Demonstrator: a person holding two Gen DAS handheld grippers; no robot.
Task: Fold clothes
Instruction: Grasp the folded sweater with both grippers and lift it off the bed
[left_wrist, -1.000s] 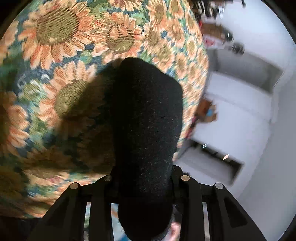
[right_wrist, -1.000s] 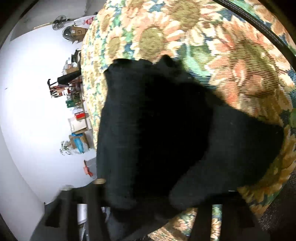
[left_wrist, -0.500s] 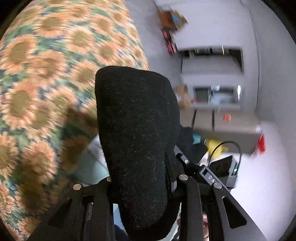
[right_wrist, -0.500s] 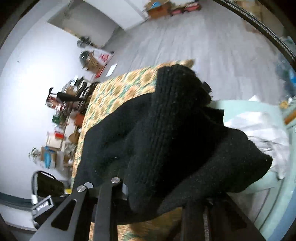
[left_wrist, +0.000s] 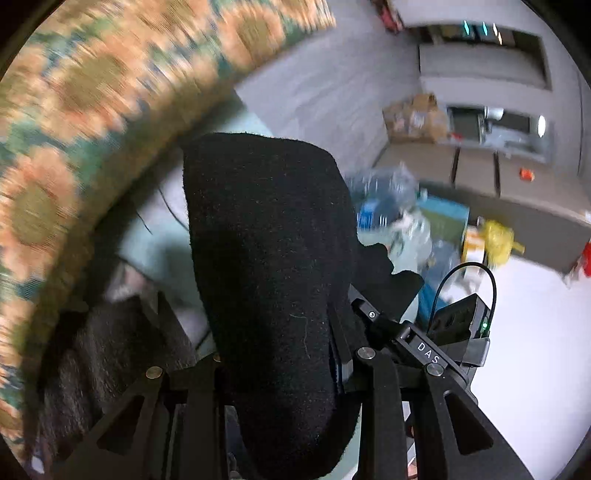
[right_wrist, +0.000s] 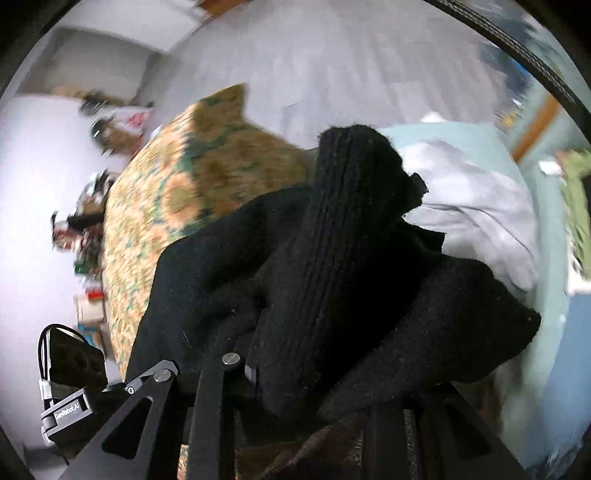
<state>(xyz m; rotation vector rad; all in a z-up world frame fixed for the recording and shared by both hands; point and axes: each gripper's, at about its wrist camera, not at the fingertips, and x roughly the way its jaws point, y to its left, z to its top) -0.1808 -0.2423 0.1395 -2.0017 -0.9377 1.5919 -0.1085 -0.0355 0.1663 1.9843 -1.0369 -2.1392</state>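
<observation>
Sunflower-print cloth (left_wrist: 55, 122) covers the work surface, blurred, filling the 9-to-12 o'clock arc of the left wrist view; in the right wrist view it lies at about 9 o'clock. Beyond its edge: grey floor (right_wrist: 354, 66), grey cabinets (left_wrist: 498, 177) at 2 o'clock with a cardboard box (left_wrist: 413, 118) on top, a yellow object (left_wrist: 496, 240) at 3 o'clock.

Left gripper (left_wrist: 277, 354) — jaws clamped on black knit garment (left_wrist: 269, 258), which rises between them as a folded band, long axis running from 6 toward 12 o'clock, rounded end uppermost. Right gripper (right_wrist: 310, 380) likewise closed on the garment; a ribbed fold points toward 12–1 o'clock, bulk bunched to 3 o'clock.

Pale green bin (right_wrist: 546, 229), lying past the garment at 2–3 o'clock in the right wrist view, holds light grey clothing (right_wrist: 476, 199).
</observation>
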